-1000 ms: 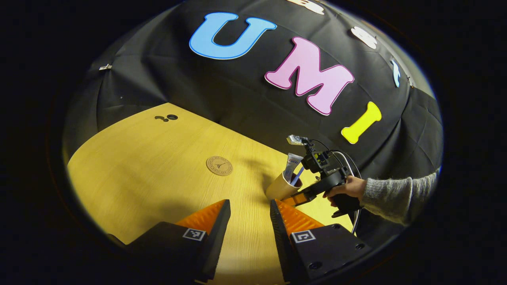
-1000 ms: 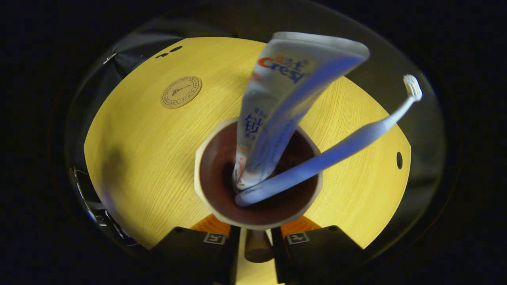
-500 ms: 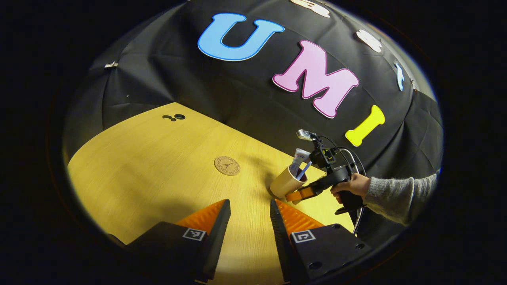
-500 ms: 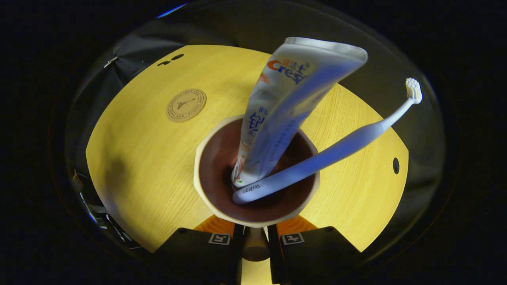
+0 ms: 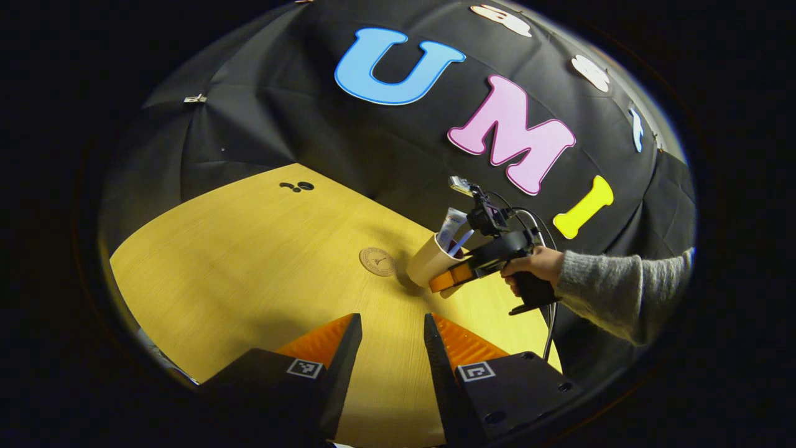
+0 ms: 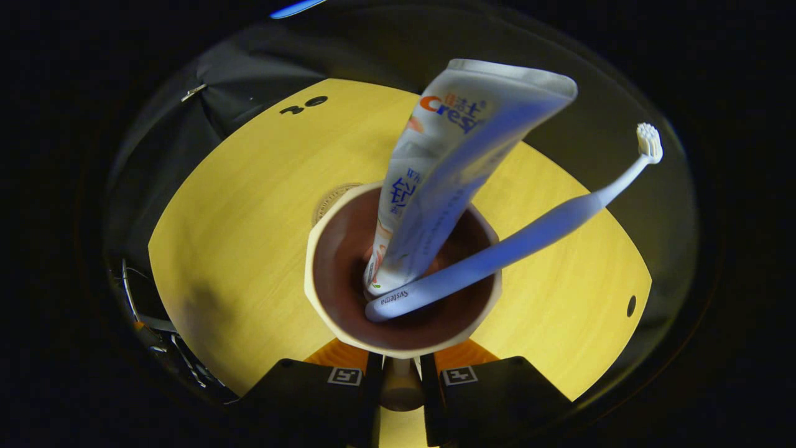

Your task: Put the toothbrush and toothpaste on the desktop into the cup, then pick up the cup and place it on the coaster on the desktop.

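My right gripper (image 6: 398, 373) clamps the beige cup (image 6: 323, 298), the round cork coaster (image 6: 328, 200) at 11 o'clock; left gripper (image 5: 393, 348) jaws apart.

Right gripper (image 6: 398, 381) has its 2 fingers pulled in tight on the handle of the cup (image 6: 336, 311), 1 finger on each side, and it's tipped so it looks down along them. From the left gripper view you can see that same gripper (image 5: 449, 281) out ahead, held up above the desktop, with a hand (image 5: 528, 269) wrapped around its grip and a grey knit sleeve (image 5: 615, 292) coming in from the right. Left gripper (image 5: 388, 361) hangs low over the desktop, fingers parted with nothing between them.
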